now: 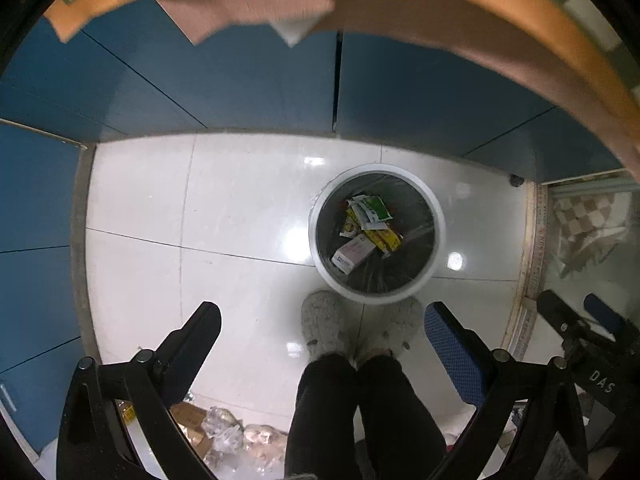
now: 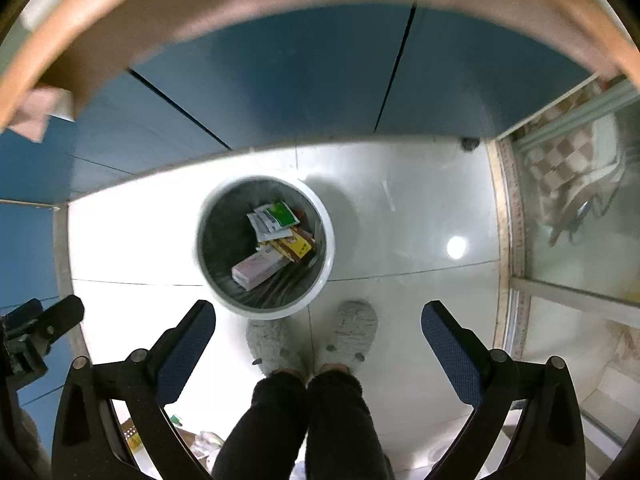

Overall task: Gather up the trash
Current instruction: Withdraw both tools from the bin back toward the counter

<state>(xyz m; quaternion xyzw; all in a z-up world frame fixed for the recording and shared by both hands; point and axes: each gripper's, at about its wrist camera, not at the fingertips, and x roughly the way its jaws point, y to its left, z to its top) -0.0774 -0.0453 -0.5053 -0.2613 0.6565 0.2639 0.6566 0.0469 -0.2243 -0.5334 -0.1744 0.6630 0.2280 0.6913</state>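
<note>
Both the left tongs (image 1: 322, 344) and right tongs (image 2: 318, 338) hang wide open and empty above the bin (image 2: 264, 242), placed ahead of them to catch dropped boxes (image 2: 260, 267).

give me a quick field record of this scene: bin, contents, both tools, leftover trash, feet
bin: round white-rimmed trash bin with dark liner, standing on the glossy white tile floor
contents: pink-white carton, yellow box, green-white sachet
left tool: open, empty, above the floor
right tool: open, empty, near the bin
leftover trash: crumpled clear plastic and cardboard pieces on the floor behind the person's legs
feet: grey fuzzy slippers, toes next to the bin
</note>
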